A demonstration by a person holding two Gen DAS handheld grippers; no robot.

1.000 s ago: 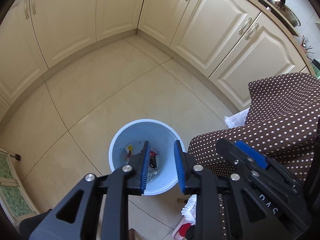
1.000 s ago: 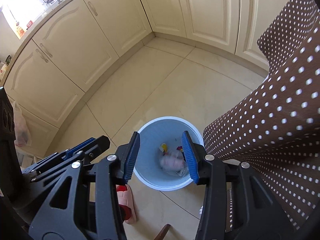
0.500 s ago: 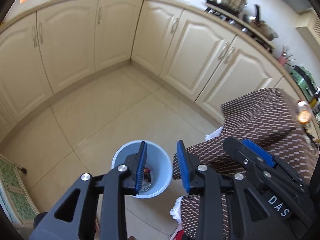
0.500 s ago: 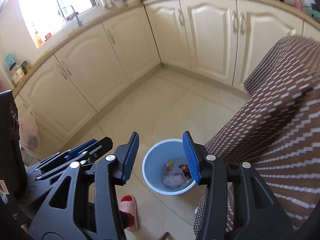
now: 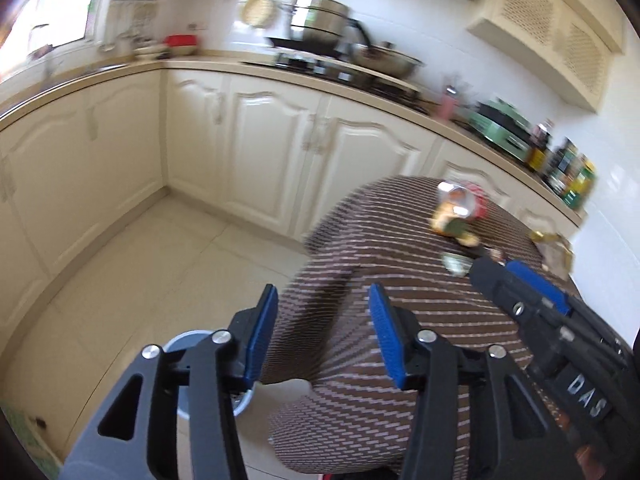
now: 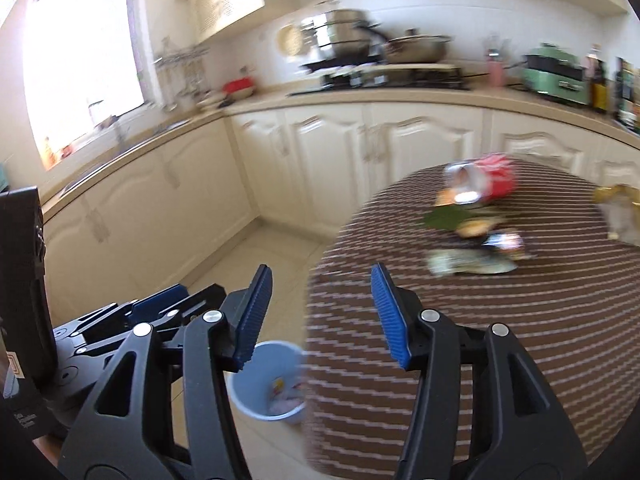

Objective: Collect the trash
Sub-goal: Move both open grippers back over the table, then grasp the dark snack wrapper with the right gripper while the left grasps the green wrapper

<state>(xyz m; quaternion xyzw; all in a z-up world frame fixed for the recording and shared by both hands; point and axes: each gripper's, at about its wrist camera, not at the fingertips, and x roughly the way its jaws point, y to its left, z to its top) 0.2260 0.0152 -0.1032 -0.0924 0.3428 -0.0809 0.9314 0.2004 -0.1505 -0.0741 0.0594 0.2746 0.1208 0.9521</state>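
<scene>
A light blue bin with wrappers in it stands on the floor beside a table under a brown dotted cloth; in the left wrist view only the bin's rim shows behind a finger. On the cloth lies blurred trash: a red can, a green leaf and wrappers. The can also shows in the left view. My left gripper and my right gripper hang above the table's near edge, both with jaws opening and nothing between them.
Cream cabinets run along the far wall under a counter with pots, a green appliance and bottles. A crumpled pale wrapper lies at the table's right side. Tiled floor stretches left of the table.
Both grippers rose from over the bin and tilted up towards the table top. Their jaws spread wider. The bin slid down and left in both views, and the trash on the cloth came into sight.
</scene>
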